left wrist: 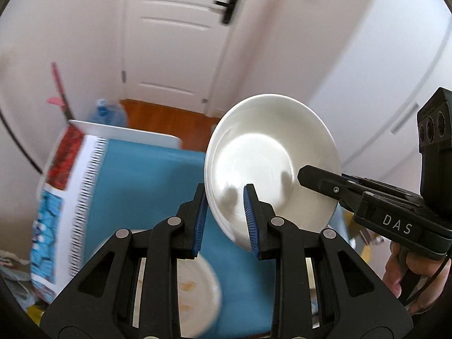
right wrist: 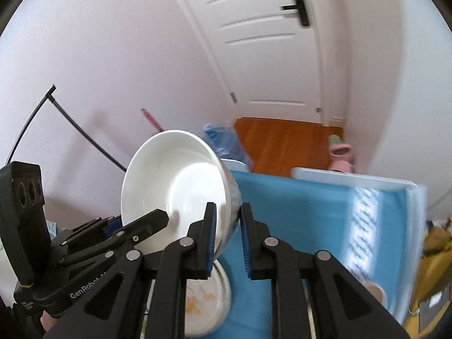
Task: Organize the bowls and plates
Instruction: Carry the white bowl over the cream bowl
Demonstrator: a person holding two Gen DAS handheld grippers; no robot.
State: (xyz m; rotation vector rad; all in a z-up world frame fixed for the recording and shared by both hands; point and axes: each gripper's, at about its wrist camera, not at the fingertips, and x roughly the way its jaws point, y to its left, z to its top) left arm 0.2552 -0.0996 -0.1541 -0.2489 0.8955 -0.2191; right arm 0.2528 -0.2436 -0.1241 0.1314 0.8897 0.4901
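Left wrist view: left gripper (left wrist: 226, 220) clamps lower-left rim of tilted white ceramic bowl (left wrist: 262, 152) at frame ctr, above blue tablecloth (left wrist: 147, 186); right wrist view: right gripper (right wrist: 228, 243) pinches same bowl's (right wrist: 175, 180) lower-right wall, frame ctr-left, w/ stained white plate (right wrist: 203, 305) below.

The table (right wrist: 310, 175) has a white edge showing along its far side and is covered by a blue cloth (left wrist: 147, 186) with a white patterned border, red and light blue at 1 end. On the cloth, near the bottom of both views, lies 1 white plate (right wrist: 209, 305) with yellowish smears on its face, partly hidden. Beyond the table is a wooden floor (right wrist: 282, 138).
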